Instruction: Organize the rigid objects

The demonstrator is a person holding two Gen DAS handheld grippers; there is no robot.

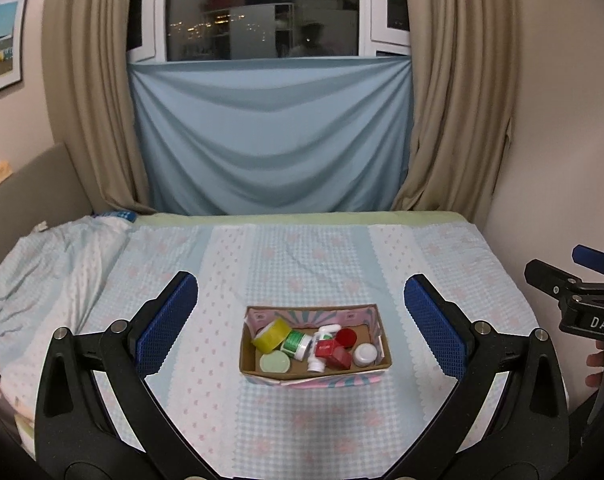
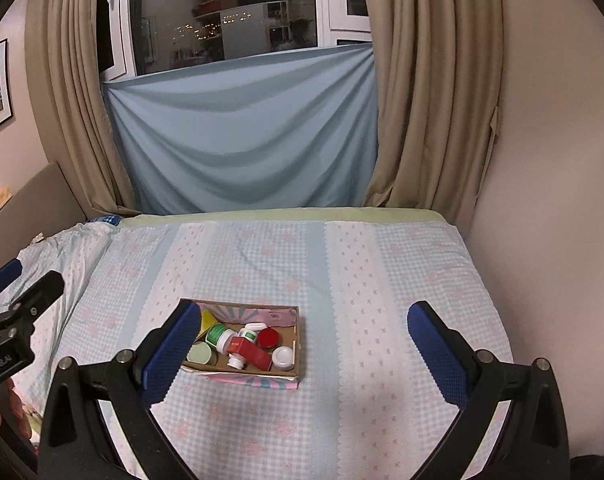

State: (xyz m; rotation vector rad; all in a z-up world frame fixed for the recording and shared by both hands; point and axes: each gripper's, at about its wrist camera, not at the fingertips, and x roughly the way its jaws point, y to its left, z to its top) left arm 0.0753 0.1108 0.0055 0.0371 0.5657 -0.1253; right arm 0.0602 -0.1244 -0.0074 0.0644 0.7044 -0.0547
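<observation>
A shallow cardboard box (image 1: 376, 322) (image 2: 297, 344) sits on the bed. Inside lie several small containers: a yellow jar (image 1: 270, 334), a pale green lid (image 1: 275, 362) (image 2: 200, 353), a green-labelled white bottle (image 1: 297, 343) (image 2: 220, 336), a red box (image 1: 334, 354) (image 2: 251, 354), a red cap (image 1: 346, 337) (image 2: 268, 337) and a white jar (image 1: 364, 354) (image 2: 282, 357). My left gripper (image 1: 302, 324) hangs open in front of the box, empty. My right gripper (image 2: 302, 344) is open too, its left finger (image 2: 169, 356) covering the box's left end.
The bed (image 1: 302, 248) carries a blue and pink checked cover, with a rumpled pillow (image 1: 41, 272) at the left. Beige curtains (image 1: 85, 100) and a blue cloth (image 1: 269, 136) hang behind it. A wall (image 2: 542, 200) borders the right edge. A hand (image 1: 596, 364) holds the right gripper.
</observation>
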